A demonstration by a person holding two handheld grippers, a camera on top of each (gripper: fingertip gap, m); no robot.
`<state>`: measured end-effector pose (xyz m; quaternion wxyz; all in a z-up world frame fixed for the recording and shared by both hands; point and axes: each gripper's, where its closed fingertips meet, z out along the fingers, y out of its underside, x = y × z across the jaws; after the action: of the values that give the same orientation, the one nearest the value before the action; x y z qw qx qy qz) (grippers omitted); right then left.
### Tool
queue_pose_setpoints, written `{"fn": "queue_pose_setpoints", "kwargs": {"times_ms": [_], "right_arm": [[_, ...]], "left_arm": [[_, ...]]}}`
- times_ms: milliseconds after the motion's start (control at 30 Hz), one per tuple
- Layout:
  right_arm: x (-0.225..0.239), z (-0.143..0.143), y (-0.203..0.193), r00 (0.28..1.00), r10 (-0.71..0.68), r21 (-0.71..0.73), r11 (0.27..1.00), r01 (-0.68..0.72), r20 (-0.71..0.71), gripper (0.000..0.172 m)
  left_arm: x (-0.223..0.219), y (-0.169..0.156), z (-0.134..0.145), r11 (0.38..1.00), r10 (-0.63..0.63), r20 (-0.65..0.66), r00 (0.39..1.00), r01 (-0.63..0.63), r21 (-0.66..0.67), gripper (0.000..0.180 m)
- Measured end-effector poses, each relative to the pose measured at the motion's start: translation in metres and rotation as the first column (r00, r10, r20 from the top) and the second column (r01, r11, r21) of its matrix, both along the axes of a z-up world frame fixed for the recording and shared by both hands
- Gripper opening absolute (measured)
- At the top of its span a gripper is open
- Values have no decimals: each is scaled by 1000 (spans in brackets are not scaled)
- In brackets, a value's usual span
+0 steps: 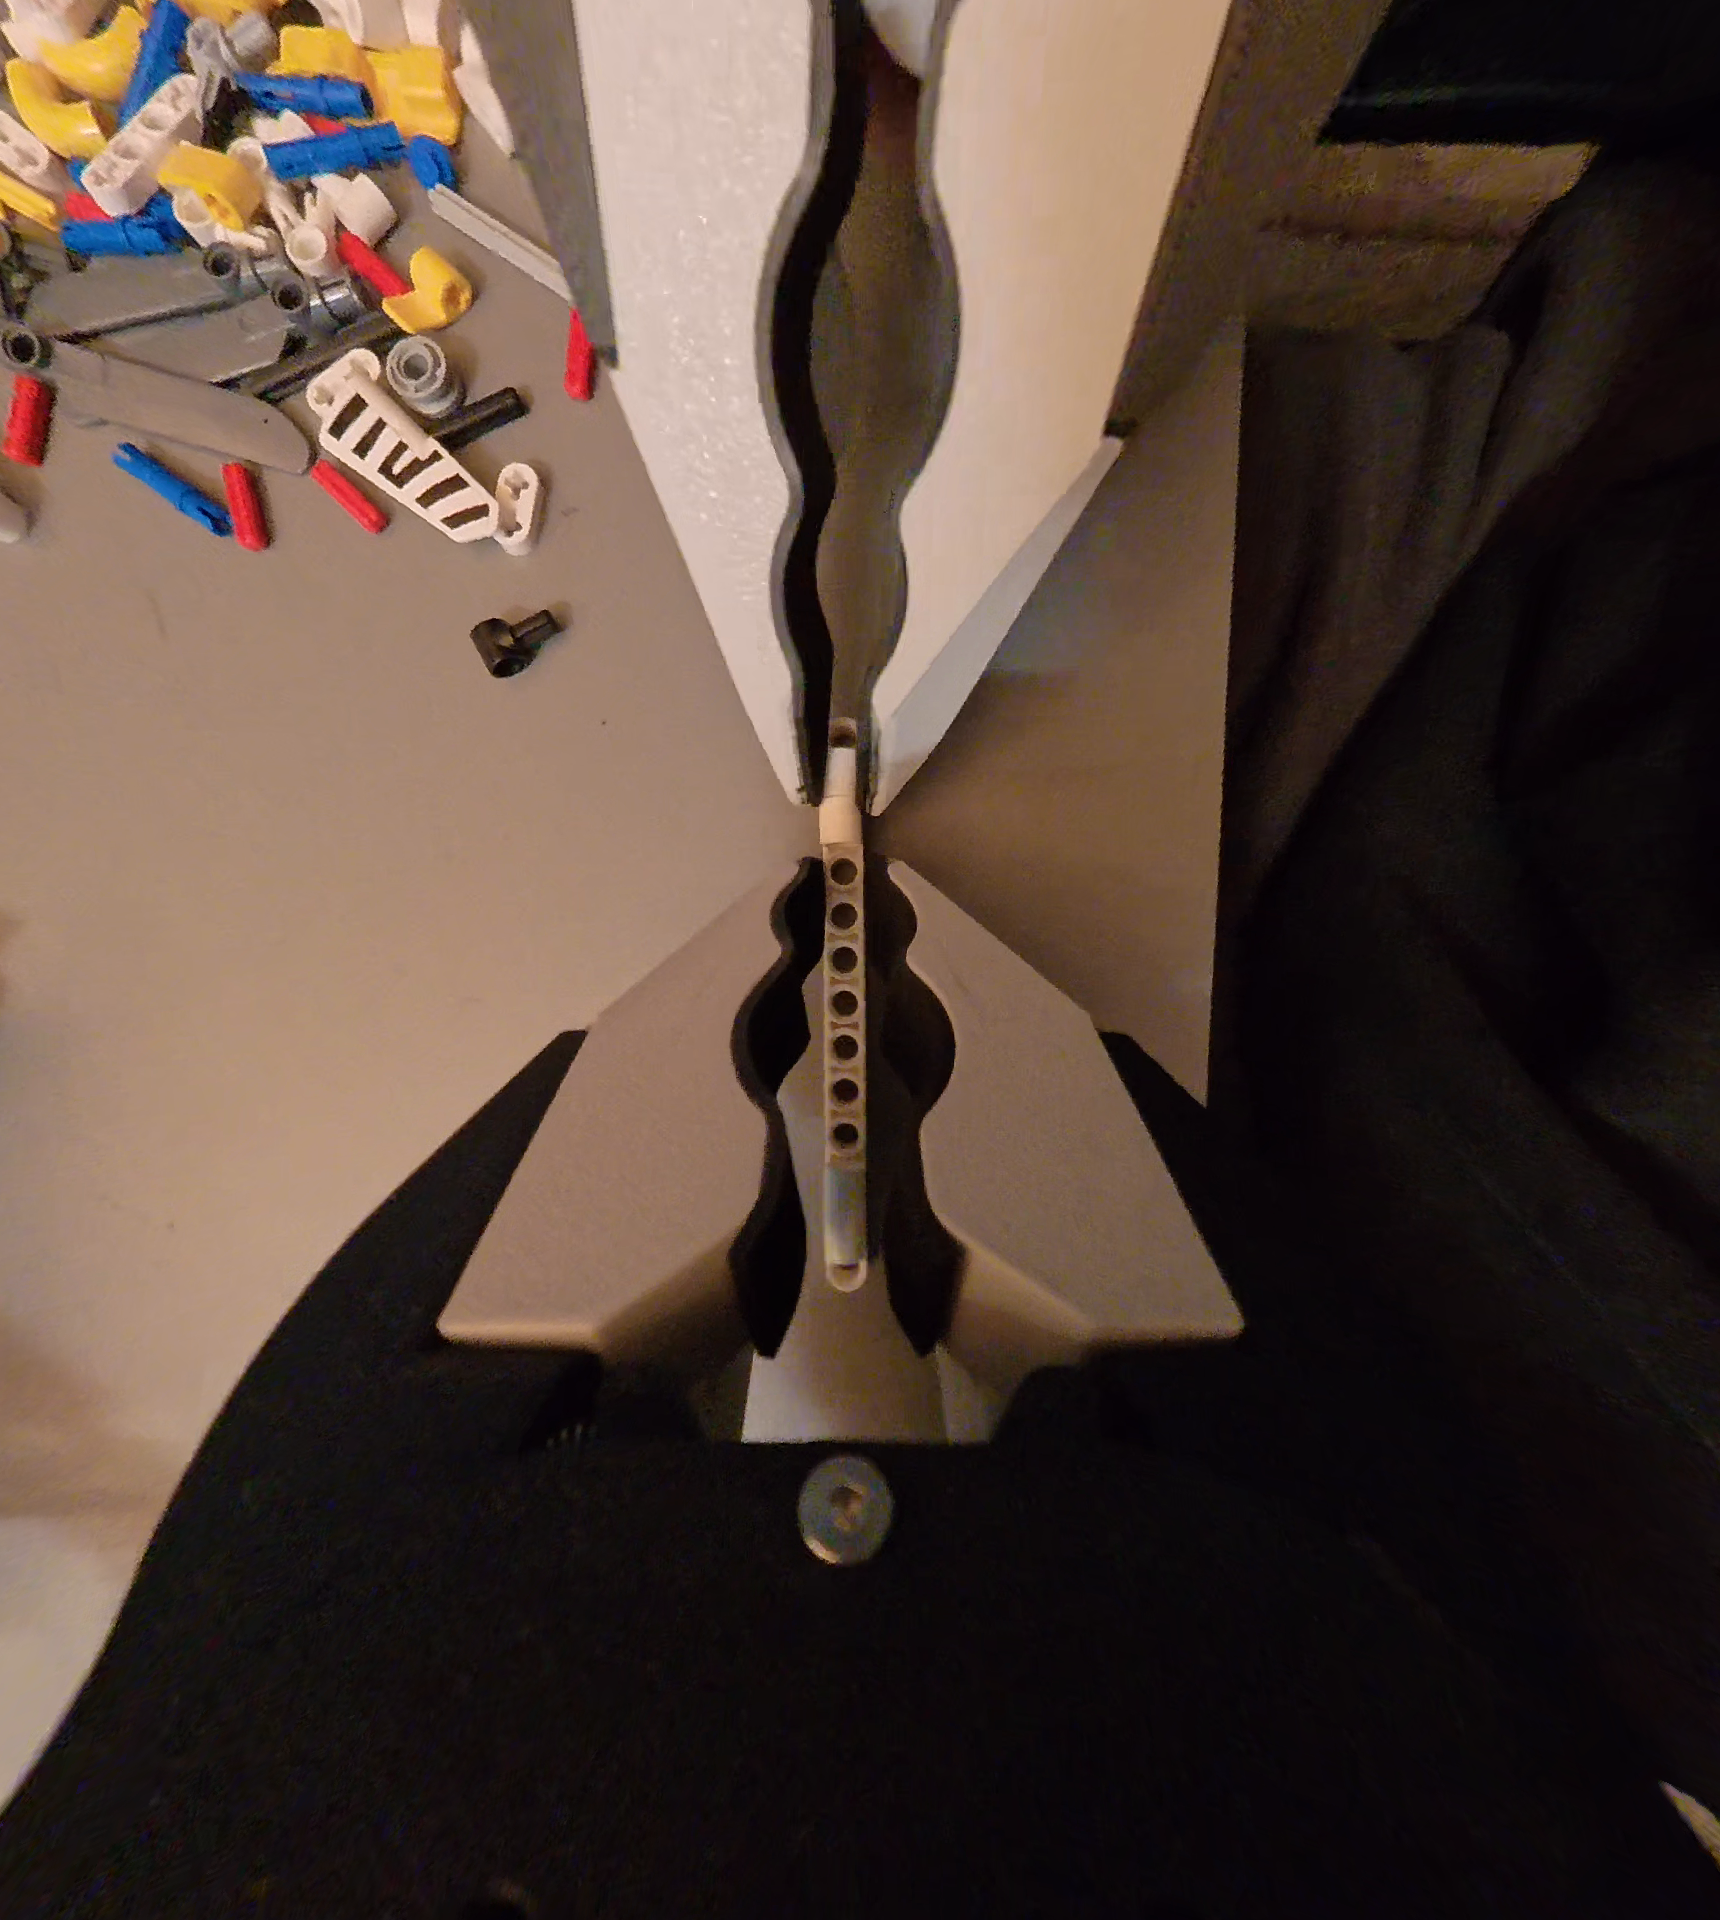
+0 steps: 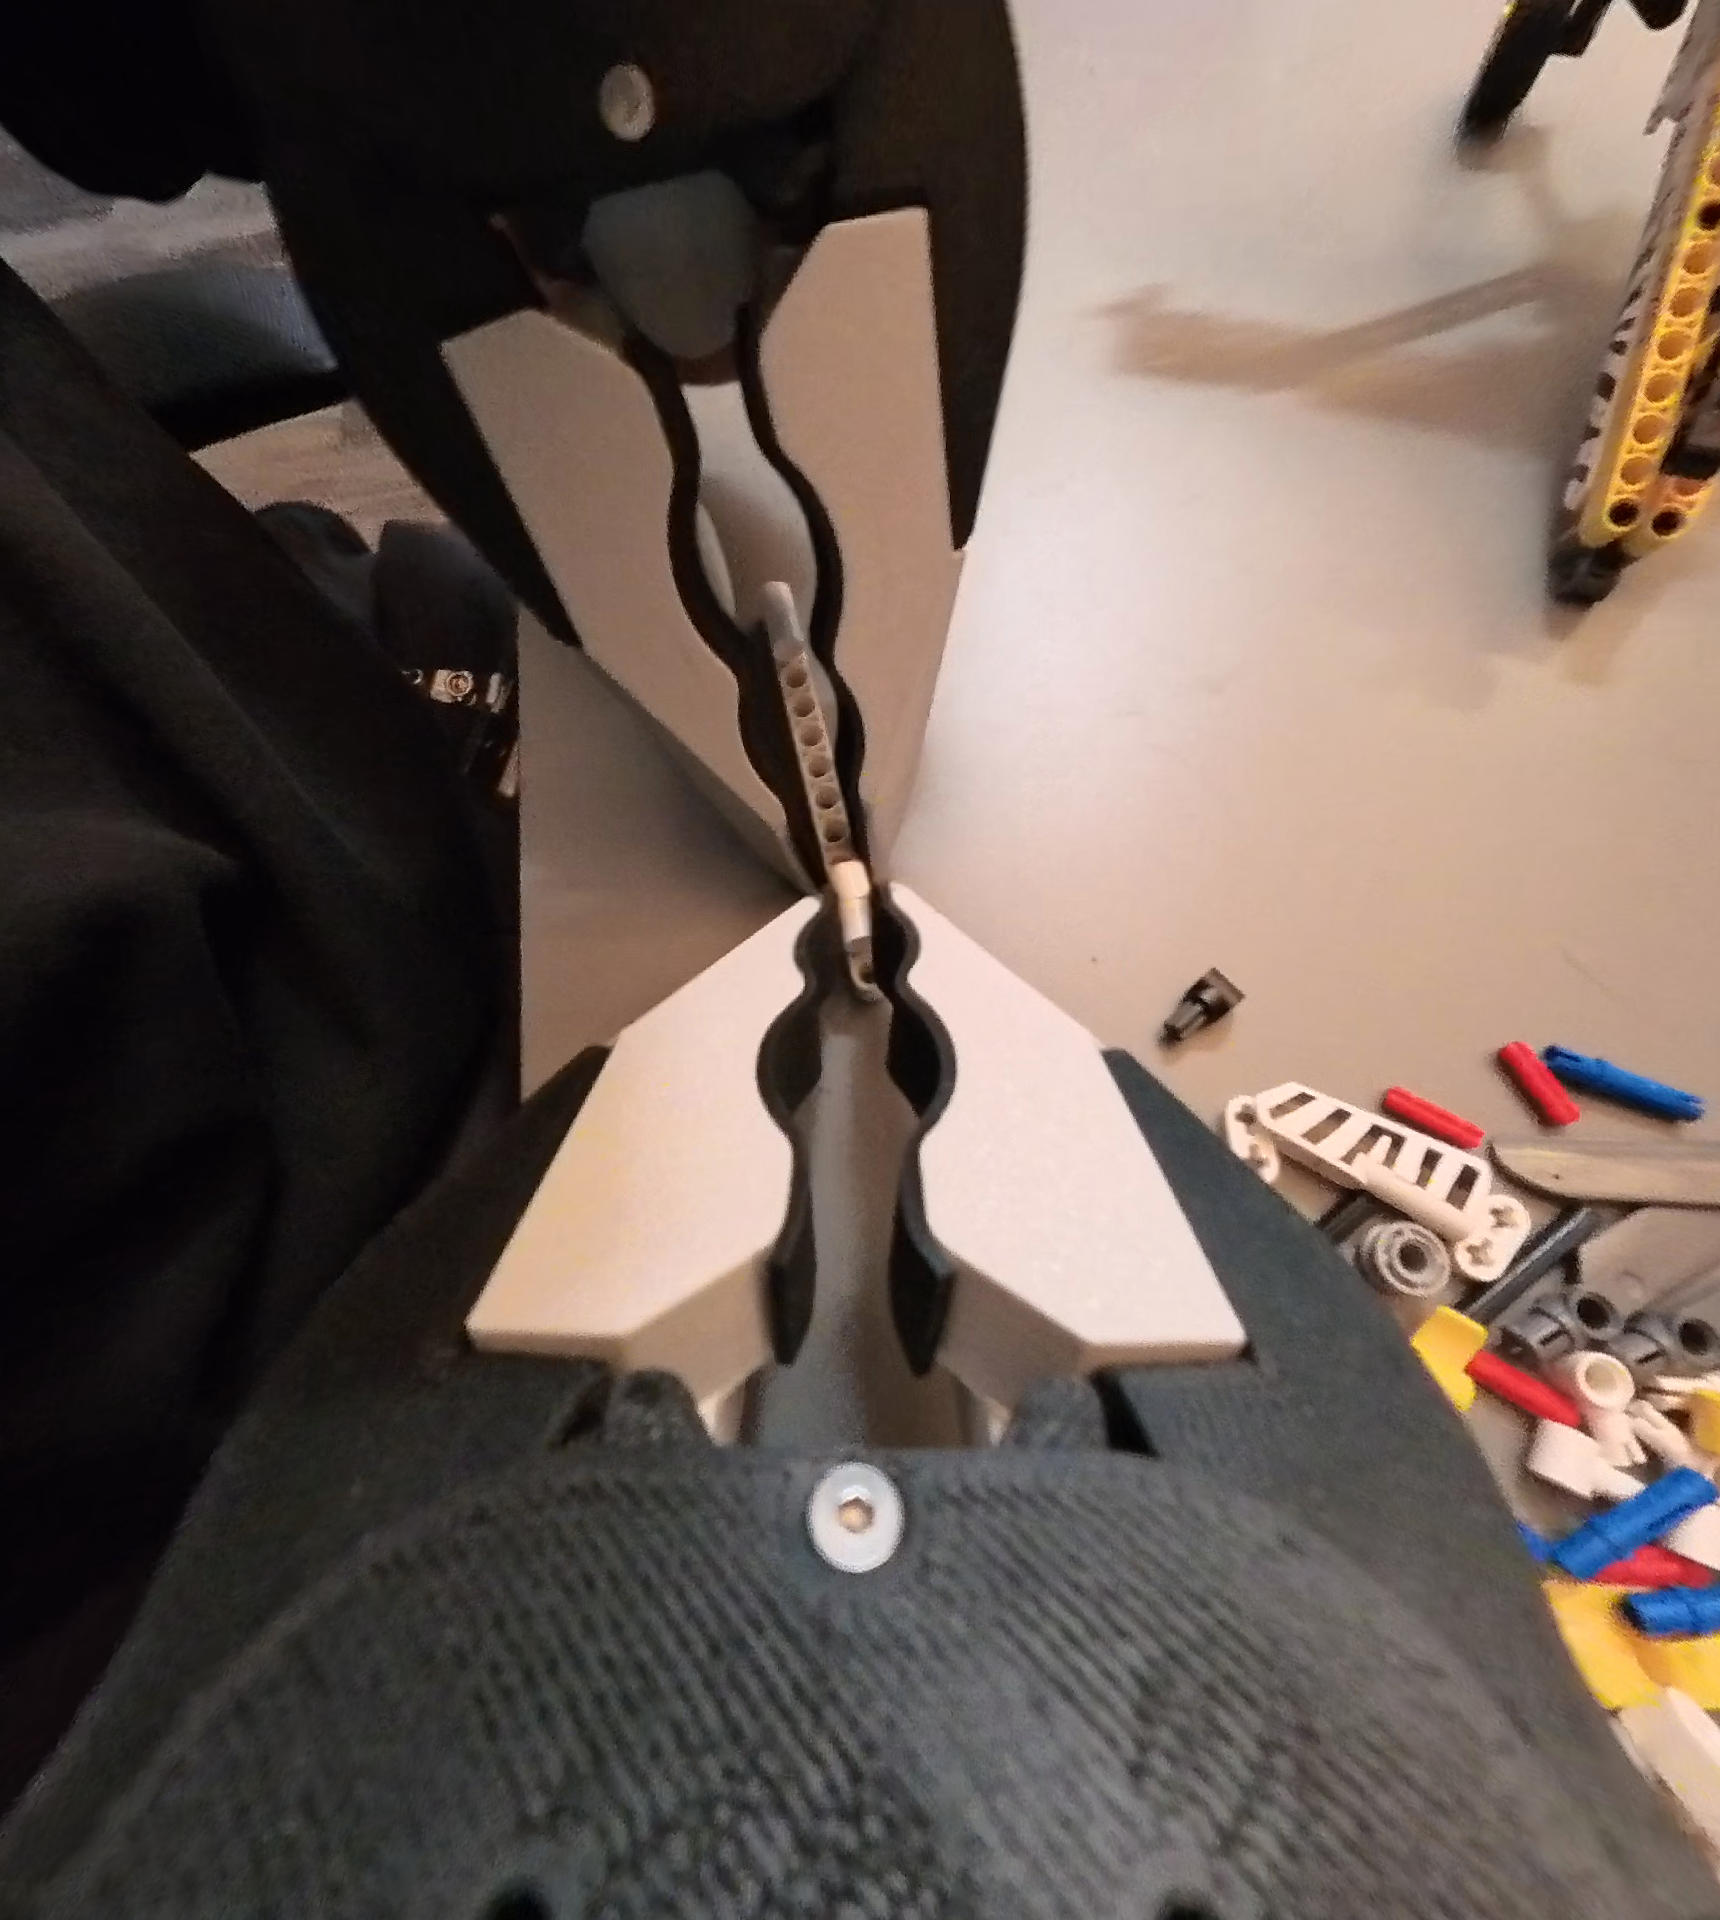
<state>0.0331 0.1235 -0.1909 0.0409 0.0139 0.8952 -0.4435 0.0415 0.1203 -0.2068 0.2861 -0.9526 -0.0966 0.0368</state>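
In the left wrist view my left gripper is shut on a light grey beam with a row of holes, which lies lengthwise between its fingers. A small white connector sticks out of the beam's far end. My right gripper comes in from the top, tip to tip with the left, and pinches that connector. In the right wrist view my right gripper is shut on the white connector. Beyond it, the beam runs up between the left gripper's fingers. Both hold the parts above the grey table.
A pile of loose blue, yellow, red, white and grey parts lies on the table, at lower right in the right wrist view. A small black connector lies apart from it. A yellow and black built model stands behind. A black sleeve fills the left. Both grippers' tips are close together, under 4 cm apart.
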Motion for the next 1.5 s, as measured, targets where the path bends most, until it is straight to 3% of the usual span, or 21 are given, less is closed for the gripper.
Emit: {"fn": "queue_pose_setpoints", "kwargs": {"times_ms": [67, 100, 133, 167, 233, 267, 367, 433, 500, 667, 1233, 1500], "right_arm": [[-3, 2, 0, 1000, -19, -15, 1000, 19, 13, 2], [-6, 22, -4, 998, -42, -145, 988, 48, 45, 0], [-10, 61, -5, 986, -48, -349, 932, 102, 160, 0], [-23, 79, 2, 969, -69, -401, 901, 162, 236, 0], [-53, 56, 20, 972, -234, -242, 943, 228, 4, 0], [-51, 50, 24, 973, -232, -205, 953, 222, -23, 0], [-18, 41, 24, 991, -111, -187, 975, 123, 69, 0], [-5, 24, 25, 996, -71, -111, 991, 77, 60, 18], [4, 12, 22, 999, -46, -58, 997, 48, 28, 21], [9, -7, 13, 999, 2, 37, 999, 0, -47, 6], [10, -5, 15, 999, 27, 30, 999, -28, 24, 4], [12, -5, 20, 974, 169, 33, 986, -166, -154, 5]], "left_arm": [[-3, 0, 0, 1000, 13, -22, 1000, -14, -20, 6], [-3, 0, -1, 1000, 18, -20, 1000, -19, -22, 7], [4, 4, -1, 1000, 2, 26, 1000, -2, 0, 7], [11, 10, -1, 1000, -7, 76, 997, 4, 28, 7], [13, 11, -1, 1000, -7, 43, 999, 6, 19, 7], [12, 10, -1, 1000, -3, 17, 1000, 3, -4, 7], [11, 10, -1, 1000, 1, 7, 1000, -1, -6, 7], [9, 10, -1, 1000, 13, 39, 999, -14, 18, 7], [7, 11, -1, 1000, 17, 43, 999, -18, 24, 7], [7, 12, -1, 1000, 17, 43, 999, -18, 26, 7], [7, 14, -1, 999, 46, 65, 997, -48, 21, 8], [10, 17, -2, 1000, 25, 34, 999, -25, 12, 9]]}}
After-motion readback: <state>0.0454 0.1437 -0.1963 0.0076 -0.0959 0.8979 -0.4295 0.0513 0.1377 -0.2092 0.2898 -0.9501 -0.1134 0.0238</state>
